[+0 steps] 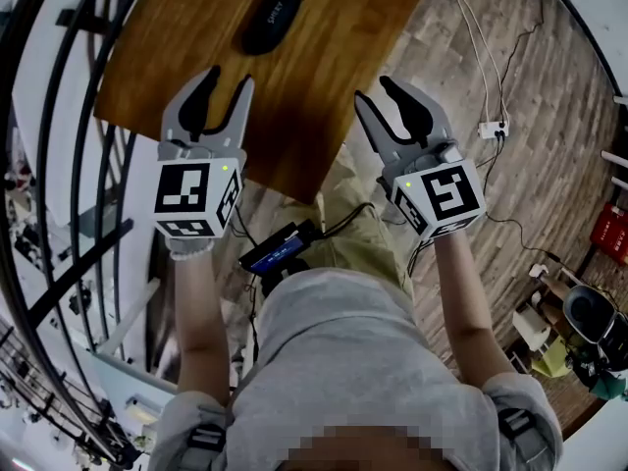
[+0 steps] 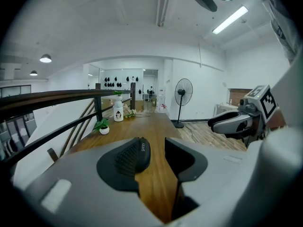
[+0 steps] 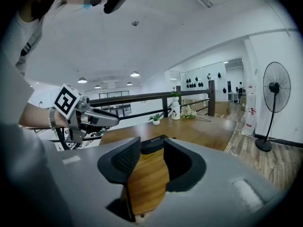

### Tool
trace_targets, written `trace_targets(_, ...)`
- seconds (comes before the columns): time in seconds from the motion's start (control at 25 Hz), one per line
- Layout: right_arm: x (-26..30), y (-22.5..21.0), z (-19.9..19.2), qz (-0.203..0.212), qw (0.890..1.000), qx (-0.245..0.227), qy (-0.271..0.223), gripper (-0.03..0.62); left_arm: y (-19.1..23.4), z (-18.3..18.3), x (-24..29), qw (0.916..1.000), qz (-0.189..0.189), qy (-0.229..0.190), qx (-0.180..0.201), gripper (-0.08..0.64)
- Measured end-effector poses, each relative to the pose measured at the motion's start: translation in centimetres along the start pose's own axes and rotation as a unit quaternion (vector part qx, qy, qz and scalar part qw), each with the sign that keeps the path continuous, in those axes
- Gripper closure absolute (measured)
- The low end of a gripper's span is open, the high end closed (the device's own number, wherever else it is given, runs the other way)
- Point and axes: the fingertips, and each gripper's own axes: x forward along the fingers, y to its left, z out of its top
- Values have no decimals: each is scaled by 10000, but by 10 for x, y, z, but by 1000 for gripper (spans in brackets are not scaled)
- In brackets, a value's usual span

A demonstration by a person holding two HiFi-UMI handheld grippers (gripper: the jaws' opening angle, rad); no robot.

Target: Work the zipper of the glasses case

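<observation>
The black oval glasses case (image 1: 273, 13) lies on the wooden table (image 1: 324, 77), well ahead of both grippers. My left gripper (image 1: 228, 78) hovers over the table's near left part, open, nothing between its fingers. My right gripper (image 1: 375, 90) hangs at the table's near right edge, also open and empty. In the left gripper view the case (image 2: 138, 151) shows between the jaws of the left gripper (image 2: 154, 150), far off and untouched. The right gripper view shows the case (image 3: 154, 143) beyond the tips of the right gripper (image 3: 151, 157). Its zipper is too small to make out.
A white bottle (image 2: 118, 111) and a small potted plant (image 2: 103, 126) stand at the table's far end. A dark railing (image 1: 69, 116) runs along the left. A standing fan (image 2: 182, 98) is on the wooden floor, where cables and a power strip (image 1: 491, 129) lie at right.
</observation>
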Motion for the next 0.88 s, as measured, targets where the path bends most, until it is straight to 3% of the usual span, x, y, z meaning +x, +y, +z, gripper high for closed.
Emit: trace_targets(0.88, 117, -67, -25, 960, 9921, -580, 556, 431, 38, -49, 136, 9939, -295, 1031, -266, 334)
